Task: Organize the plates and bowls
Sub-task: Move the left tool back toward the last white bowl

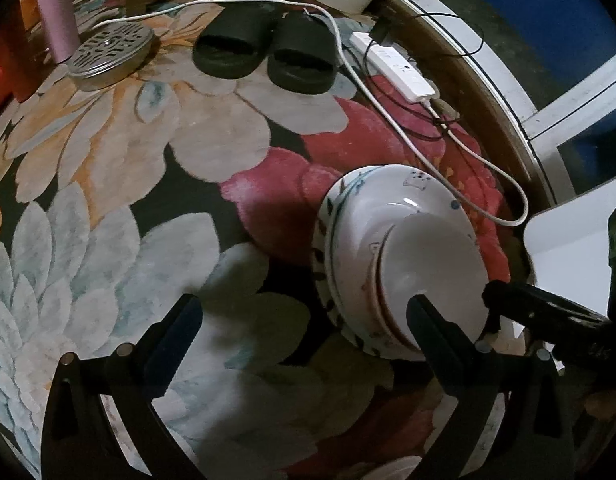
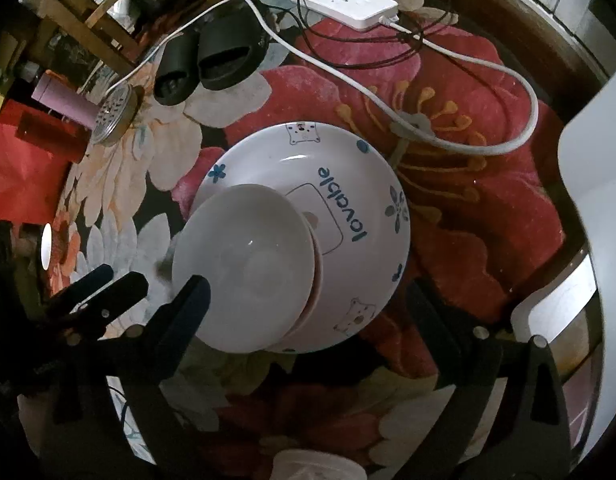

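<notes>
Both tongs spread wide, nothing clamped. Left gripper (image 1: 304,328): jaws apart over bare floral rug (image 1: 108,200); its right finger (image 1: 439,340) sits in front of the near rim of the stack, contact can't be judged. Right gripper (image 2: 311,308): jaws apart astride the stack, left finger (image 2: 188,308) against the near edge of the top bowl, touching or not unclear; right finger dark and hard to read.

The stack: plain white glazed ceramic bowl (image 2: 244,272) nested in a larger white bowl printed with blue flowers, bear drawings and "lovable" (image 2: 347,208), that one resting on a white dish with dark leaf pattern round its rim (image 1: 327,264). Stack sits on the rug between the two tools, right of the left gripper.

Beyond the fingertips: pair of black rubber slides (image 1: 264,52), white power strip (image 2: 343,2) with white cable (image 2: 447,56) looping past the stack, round perforated metal tin (image 1: 112,56), pink cylindrical flask (image 1: 56,20).
</notes>
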Available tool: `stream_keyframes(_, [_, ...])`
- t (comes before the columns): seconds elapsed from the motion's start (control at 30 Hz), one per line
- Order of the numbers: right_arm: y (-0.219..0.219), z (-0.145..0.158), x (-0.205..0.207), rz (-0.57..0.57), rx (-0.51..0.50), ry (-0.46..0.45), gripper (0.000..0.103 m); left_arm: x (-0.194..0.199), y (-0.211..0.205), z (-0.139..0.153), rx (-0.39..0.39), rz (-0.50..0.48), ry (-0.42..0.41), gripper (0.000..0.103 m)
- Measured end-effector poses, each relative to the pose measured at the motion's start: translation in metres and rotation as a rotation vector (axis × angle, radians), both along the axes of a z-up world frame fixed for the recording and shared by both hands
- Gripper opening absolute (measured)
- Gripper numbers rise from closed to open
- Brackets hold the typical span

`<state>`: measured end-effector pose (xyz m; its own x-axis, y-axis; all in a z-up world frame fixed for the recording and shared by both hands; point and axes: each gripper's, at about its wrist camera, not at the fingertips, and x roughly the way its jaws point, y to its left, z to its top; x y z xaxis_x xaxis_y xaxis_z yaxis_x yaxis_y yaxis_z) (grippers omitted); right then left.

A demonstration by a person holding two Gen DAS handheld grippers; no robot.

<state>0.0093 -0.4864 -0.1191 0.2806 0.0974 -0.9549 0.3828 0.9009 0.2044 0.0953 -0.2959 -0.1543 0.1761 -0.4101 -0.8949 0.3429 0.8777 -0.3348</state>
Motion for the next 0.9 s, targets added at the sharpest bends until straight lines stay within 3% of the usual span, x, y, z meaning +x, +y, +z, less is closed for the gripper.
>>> stream_keyframes(0.9, [0.046, 0.009, 0.018, 0.100, -0.062, -0.052, 0.099, 0.009, 0.049, 0.000, 0.048, 0.074, -0.025, 0.102])
